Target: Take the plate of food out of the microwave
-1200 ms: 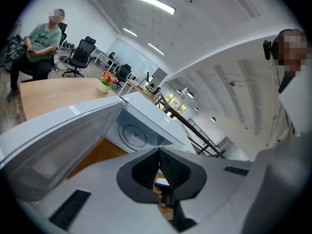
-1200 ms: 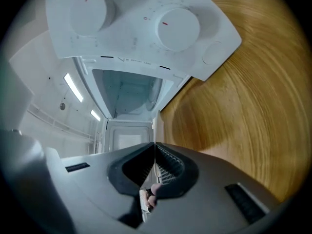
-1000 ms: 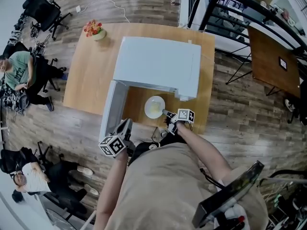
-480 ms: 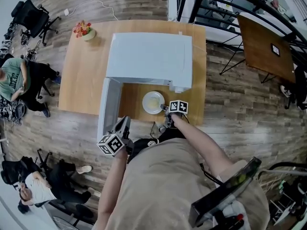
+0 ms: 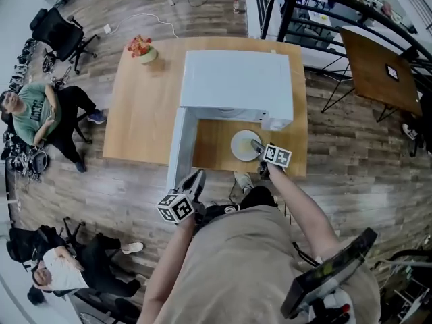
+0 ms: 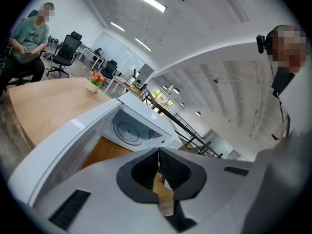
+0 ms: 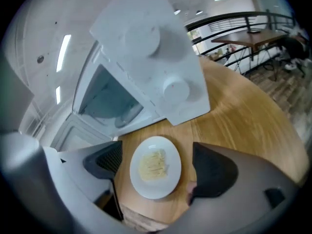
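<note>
Because the plate of food point(image 5: 244, 145) rests on the worktop point(image 5: 142, 113) just outside the open microwave point(image 5: 236, 86), the right gripper point(image 5: 256, 144) is opening its jaws, which flank the plate without pinching it. The left gripper point(image 5: 198, 177), jaws pressed together on nothing, hangs near the door point(image 5: 179, 150), apparently unneeded. The pale food is too blurred to identify.

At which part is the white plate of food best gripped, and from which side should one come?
Grip the plate's bare near rim, coming in low from the table's front edge. It lies flat with food only in its middle, and the microwave stands open just behind it.
</note>
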Demonstrator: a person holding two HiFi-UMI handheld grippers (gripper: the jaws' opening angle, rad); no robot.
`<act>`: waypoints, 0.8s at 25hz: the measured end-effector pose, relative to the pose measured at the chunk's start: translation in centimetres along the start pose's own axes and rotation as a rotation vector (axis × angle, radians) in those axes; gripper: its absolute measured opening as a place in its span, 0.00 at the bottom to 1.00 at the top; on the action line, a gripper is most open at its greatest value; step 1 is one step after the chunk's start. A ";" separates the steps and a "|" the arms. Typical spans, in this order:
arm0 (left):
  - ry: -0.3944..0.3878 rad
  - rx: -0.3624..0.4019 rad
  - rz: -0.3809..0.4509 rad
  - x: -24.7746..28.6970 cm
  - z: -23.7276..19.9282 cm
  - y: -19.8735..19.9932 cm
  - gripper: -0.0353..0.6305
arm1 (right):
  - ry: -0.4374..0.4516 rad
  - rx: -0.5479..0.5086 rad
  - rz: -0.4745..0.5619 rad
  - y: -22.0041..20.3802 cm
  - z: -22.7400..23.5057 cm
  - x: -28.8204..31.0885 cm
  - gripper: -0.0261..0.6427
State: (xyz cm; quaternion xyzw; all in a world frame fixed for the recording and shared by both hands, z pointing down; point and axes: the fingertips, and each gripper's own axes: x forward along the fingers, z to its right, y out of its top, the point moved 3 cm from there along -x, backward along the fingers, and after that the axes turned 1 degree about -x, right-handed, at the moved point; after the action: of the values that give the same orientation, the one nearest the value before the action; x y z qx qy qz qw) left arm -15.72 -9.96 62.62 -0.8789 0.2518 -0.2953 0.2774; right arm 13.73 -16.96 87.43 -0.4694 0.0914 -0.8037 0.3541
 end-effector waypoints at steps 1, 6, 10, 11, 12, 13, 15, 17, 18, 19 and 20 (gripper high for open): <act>-0.013 0.011 0.003 -1.1 0.0 0.2 0.06 | -0.009 0.046 0.063 0.9 -0.2 -1.3 0.70; -0.062 0.019 0.027 -7.8 -0.3 0.1 0.06 | 0.101 0.130 0.305 1.5 -5.8 -11.3 0.69; -0.096 0.002 0.089 -11.9 -1.6 0.7 0.06 | 0.198 -0.003 0.377 0.1 -12.3 -18.5 0.61; -0.107 -0.004 0.103 -12.8 -1.8 0.7 0.06 | 0.213 -0.041 0.396 -0.4 -13.8 -20.3 0.60; -0.119 -0.009 0.115 -13.8 -1.9 0.7 0.06 | 0.225 -0.079 0.416 -0.9 -15.2 -22.1 0.57; -0.132 -0.011 0.125 -14.7 -2.0 0.6 0.06 | 0.237 -0.118 0.436 -1.5 -16.7 -23.9 0.56; -0.156 -0.002 0.138 -16.4 -2.2 0.5 0.06 | 0.257 -0.202 0.477 -2.8 -19.6 -27.3 0.56; -0.171 0.020 0.150 -17.6 -2.4 0.7 0.06 | 0.267 -0.300 0.515 -3.7 -22.4 -29.9 0.56; -0.175 0.029 0.156 -18.1 -2.6 0.9 0.06 | 0.264 -0.349 0.528 -4.2 -23.6 -31.0 0.56; -0.177 0.033 0.160 -18.5 -2.7 0.9 0.06 | 0.255 -0.393 0.536 -4.6 -24.6 -31.9 0.56; -0.179 0.033 0.162 -19.0 -2.7 0.8 0.06 | 0.244 -0.430 0.541 -5.1 -25.3 -32.8 0.55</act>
State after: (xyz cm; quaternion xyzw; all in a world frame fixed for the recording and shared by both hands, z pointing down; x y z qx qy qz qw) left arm -30.97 0.02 56.70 -0.8739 0.2915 -0.1961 0.3360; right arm 0.67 3.55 53.45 -0.3926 0.4208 -0.6934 0.4336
